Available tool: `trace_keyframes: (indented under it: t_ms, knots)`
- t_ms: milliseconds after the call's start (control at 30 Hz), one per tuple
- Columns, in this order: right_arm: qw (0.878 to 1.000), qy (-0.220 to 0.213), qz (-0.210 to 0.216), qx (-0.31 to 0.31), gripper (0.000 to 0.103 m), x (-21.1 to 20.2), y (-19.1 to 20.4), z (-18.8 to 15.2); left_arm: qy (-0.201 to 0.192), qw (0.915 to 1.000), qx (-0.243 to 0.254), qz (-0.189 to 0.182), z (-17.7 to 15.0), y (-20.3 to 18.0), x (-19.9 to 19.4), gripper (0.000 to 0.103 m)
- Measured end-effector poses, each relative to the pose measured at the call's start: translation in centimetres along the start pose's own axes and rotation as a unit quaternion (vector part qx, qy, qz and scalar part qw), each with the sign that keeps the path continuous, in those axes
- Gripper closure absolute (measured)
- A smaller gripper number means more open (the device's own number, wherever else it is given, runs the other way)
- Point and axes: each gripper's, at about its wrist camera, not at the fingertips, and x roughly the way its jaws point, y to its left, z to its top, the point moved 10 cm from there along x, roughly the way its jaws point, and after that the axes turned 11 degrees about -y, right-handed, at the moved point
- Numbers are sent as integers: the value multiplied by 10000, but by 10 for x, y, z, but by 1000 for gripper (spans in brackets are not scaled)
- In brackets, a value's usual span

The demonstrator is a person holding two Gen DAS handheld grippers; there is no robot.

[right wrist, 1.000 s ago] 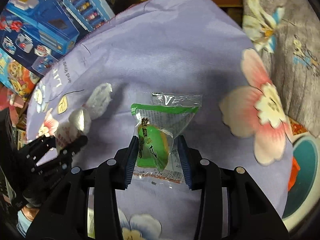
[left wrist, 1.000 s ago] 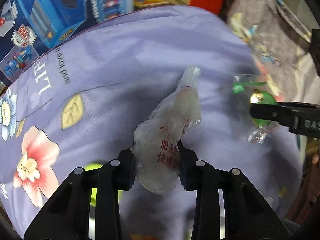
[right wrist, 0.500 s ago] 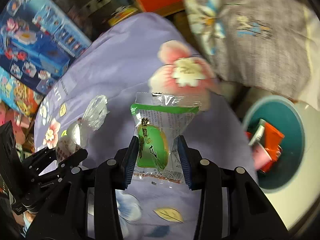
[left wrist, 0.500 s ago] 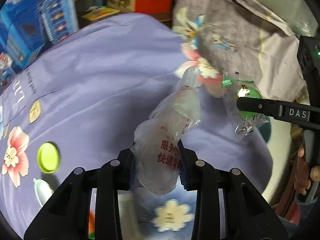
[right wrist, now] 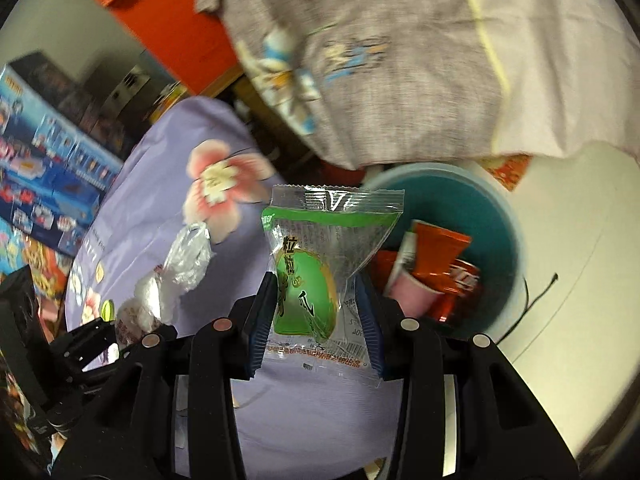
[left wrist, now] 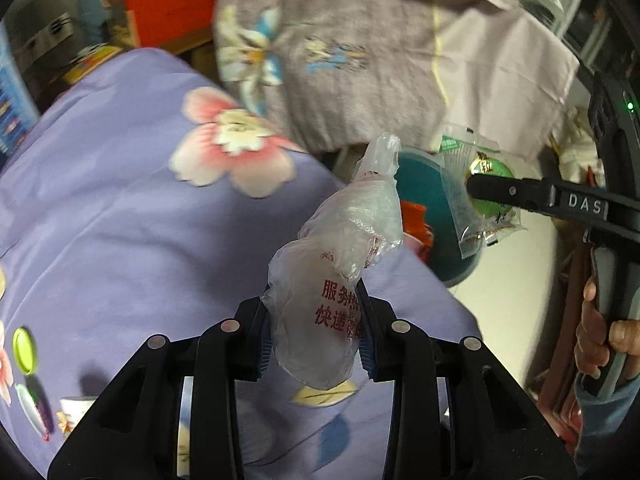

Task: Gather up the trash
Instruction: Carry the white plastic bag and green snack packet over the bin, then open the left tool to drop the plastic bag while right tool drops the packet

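My left gripper (left wrist: 316,332) is shut on a crumpled clear plastic bag (left wrist: 340,272) with red print, held over the edge of the purple flowered bedspread (left wrist: 120,220). My right gripper (right wrist: 316,320) is shut on a green snack packet (right wrist: 320,272) in clear wrap. A teal bin (right wrist: 472,200) stands on the floor just ahead and to the right of the packet, holding orange and pink wrappers (right wrist: 436,268). In the left wrist view the right gripper (left wrist: 492,192) with the snack packet (left wrist: 476,196) hovers over that bin (left wrist: 420,184). The right wrist view shows the plastic bag (right wrist: 184,260) at lower left.
A grey flowered cloth (right wrist: 380,60) hangs behind the bin. A green lid (left wrist: 24,350), a spoon-like item (left wrist: 34,408) and a small cup (left wrist: 74,416) lie on the bedspread at lower left. Toy boxes (right wrist: 44,184) are stacked at the left. A hand (left wrist: 600,332) grips the right handle.
Both grippers have swept sideways off the middle of the bedspread toward its edge, carrying their items. The teal bin has come into view beneath the snack packet.
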Motion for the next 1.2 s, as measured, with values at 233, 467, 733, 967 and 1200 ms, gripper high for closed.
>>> trace_keyframes:
  t_ms: [233, 467, 733, 967, 1200]
  knots:
    - [9993, -106, -121, 344, 64, -9, -54, 7, 250, 9992, 319, -58, 4, -42, 30, 67]
    - [9986, -37, -198, 499, 64, -7, -87, 10, 403, 9979, 496, -132, 15, -74, 60, 67]
    - [9982, 45, -243, 539, 64, -6, -106, 11, 560, 9962, 630, -220, 20, -104, 87, 65]
    - [9980, 79, -277, 571, 63, -1, -113, 16, 464, 9960, 757, -108, 30, -113, 95, 35]
    - [9978, 164, -285, 572, 62, 5, -116, 16, 306, 9968, 728, -95, 37, -110, 92, 11]
